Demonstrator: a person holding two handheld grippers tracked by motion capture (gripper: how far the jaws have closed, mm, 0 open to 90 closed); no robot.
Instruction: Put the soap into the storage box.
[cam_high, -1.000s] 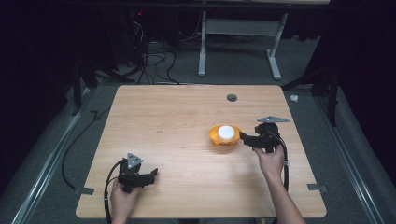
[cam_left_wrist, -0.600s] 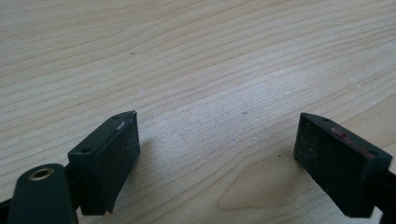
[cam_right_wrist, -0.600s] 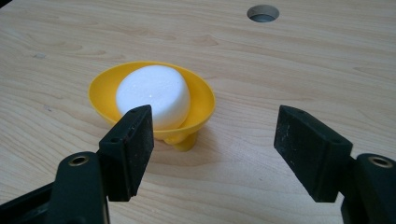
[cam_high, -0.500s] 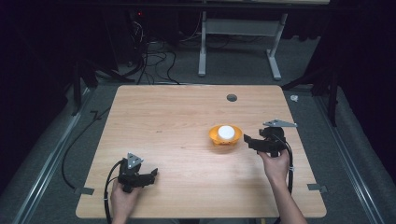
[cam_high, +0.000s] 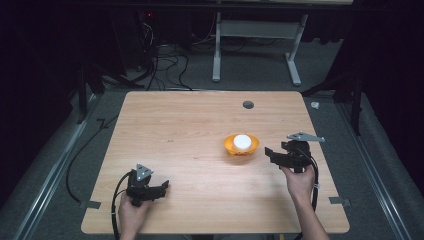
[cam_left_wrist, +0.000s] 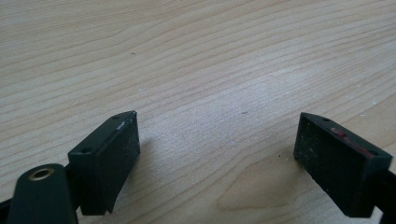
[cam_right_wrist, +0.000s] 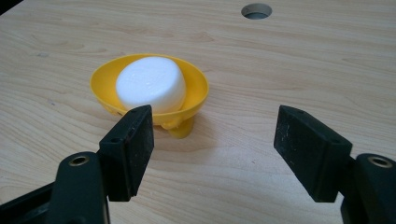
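Yellow dish (cam_high: 241, 145) sits on the tabletop (cam_high: 190, 130), right of centre, with a white puck-shaped block (cam_high: 242, 141) resting inside it; in the right gripper view the dish (cam_right_wrist: 149, 91) stands upright on small feet, block (cam_right_wrist: 150, 84) tilted slightly against the rim. Right claw (cam_high: 270, 154) just beside the dish, not touching; jaws parted with a clear gap, nothing between them; bare wood shows in the gap (cam_right_wrist: 212, 149). Left claw (cam_high: 162, 187) near the front left edge, well apart from the dish; jaws spread wide, empty.

Risks, judged: the dish looks light, so a jaw nudging the rim could tip it or skid it away; the gap may be too narrow for the whole dish, so a rim pinch is likelier, and that could spill the block.
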